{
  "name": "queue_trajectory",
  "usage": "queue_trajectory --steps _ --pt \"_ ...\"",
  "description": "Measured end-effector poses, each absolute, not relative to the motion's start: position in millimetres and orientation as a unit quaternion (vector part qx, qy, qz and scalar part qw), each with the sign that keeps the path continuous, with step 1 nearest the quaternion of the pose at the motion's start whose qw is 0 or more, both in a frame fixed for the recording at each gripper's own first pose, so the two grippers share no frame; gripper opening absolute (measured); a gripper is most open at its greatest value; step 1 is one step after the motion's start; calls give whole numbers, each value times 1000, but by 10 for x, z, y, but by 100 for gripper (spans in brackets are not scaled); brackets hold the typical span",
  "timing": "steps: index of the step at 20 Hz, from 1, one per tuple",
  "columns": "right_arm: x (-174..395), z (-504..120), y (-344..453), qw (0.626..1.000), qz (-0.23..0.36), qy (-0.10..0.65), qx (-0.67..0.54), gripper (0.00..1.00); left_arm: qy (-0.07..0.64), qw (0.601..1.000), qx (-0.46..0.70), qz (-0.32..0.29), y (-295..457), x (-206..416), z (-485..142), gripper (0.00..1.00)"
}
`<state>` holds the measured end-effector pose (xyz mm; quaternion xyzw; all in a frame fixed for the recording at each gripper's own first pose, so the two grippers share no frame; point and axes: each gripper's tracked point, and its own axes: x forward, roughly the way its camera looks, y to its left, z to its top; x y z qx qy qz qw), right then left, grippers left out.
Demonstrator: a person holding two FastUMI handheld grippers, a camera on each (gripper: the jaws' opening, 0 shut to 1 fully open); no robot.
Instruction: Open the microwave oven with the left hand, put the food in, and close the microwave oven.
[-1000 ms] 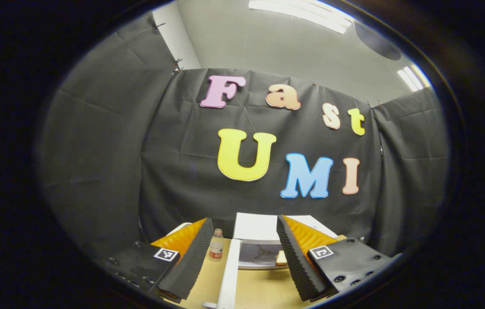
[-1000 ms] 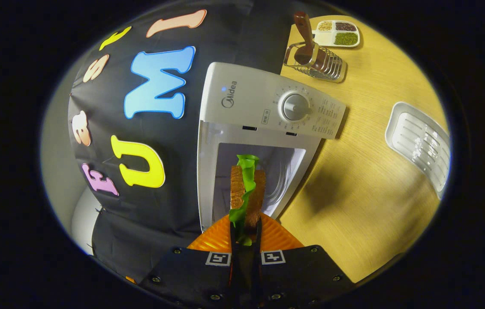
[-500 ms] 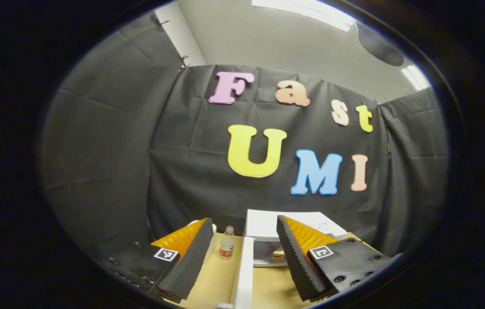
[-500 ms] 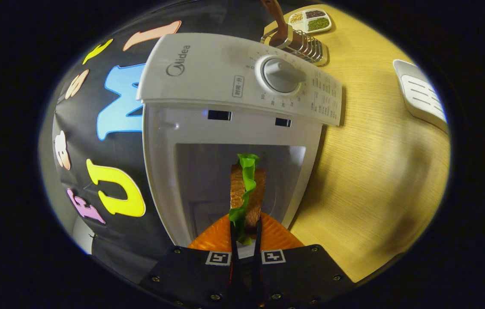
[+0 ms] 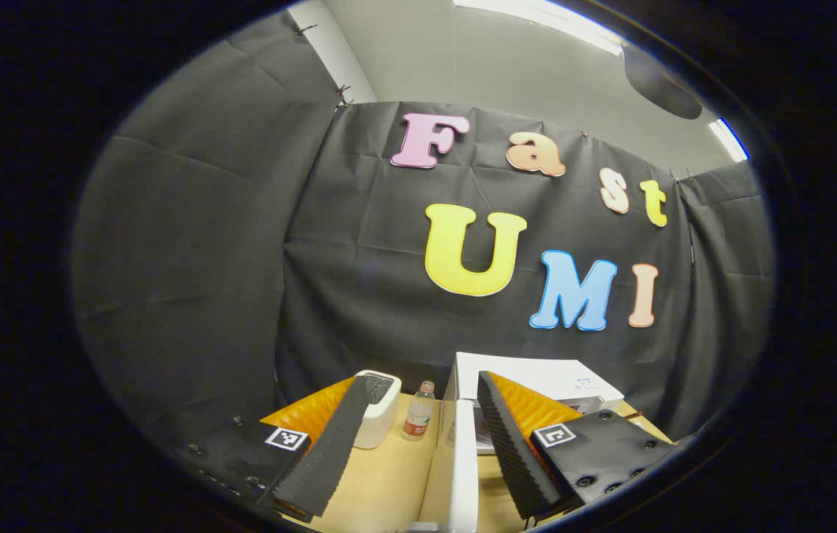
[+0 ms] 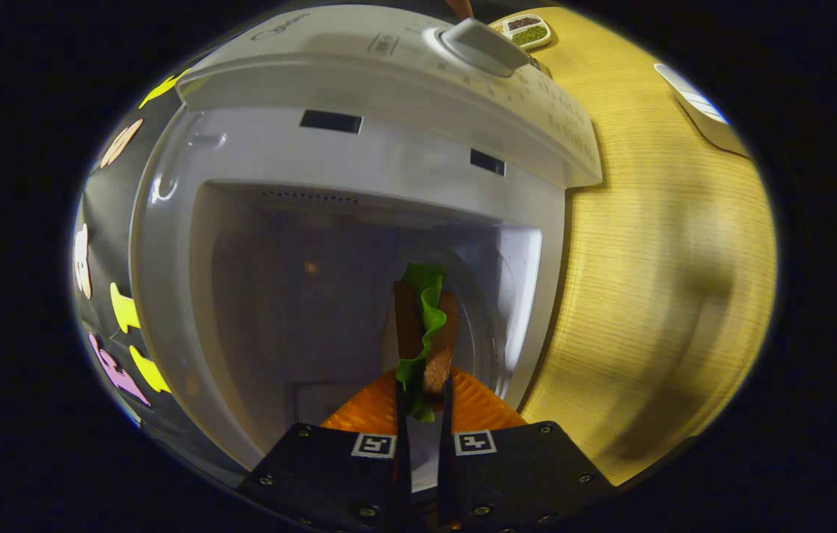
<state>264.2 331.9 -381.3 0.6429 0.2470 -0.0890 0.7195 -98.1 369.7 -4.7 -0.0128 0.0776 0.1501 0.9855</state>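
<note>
Between the two fingers of the right gripper (image 6: 422, 414), a sandwich (image 6: 425, 333) of brown bread and green lettuce is clamped on edge, both fingers pressed against its slices so that it can be carried forward without spilling. It is held at the mouth of the open microwave oven (image 6: 359, 141), its far end already over the dim cavity, where the round glass turntable (image 6: 492, 326) can faintly be made out; the food is judged to be partway in and not yet set down. The control dial (image 6: 479, 37) is seen along the top edge, and the wooden table (image 6: 670, 244) lies to the right. In the left gripper view, the left gripper (image 5: 418, 437) is held spread apart and grips nothing, with the white edge of the oven door (image 5: 462, 474) standing between its fingers, presumably kept ready for closing. Beyond it a small bottle (image 5: 418, 418) and a white toaster (image 5: 377, 407) are set on the table
</note>
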Motion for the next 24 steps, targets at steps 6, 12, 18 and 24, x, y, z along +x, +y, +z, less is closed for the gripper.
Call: queue_trajectory --steps 6,12,18,24 --pt "2705 -3880 3399 711 -100 263 644 32 74 984 -24 163 3861 -1051 -48 97" --pt "2399 -3806 3377 741 -66 308 594 97 62 987 -42 144 3751 -869 -41 96" --pt "1892 -3611 3026 839 -16 333 430 97 61 990 -21 126 3576 -728 -144 96" --pt "1402 -3257 2514 911 16 305 277 96 75 992 -13 96 3212 -592 -348 97"
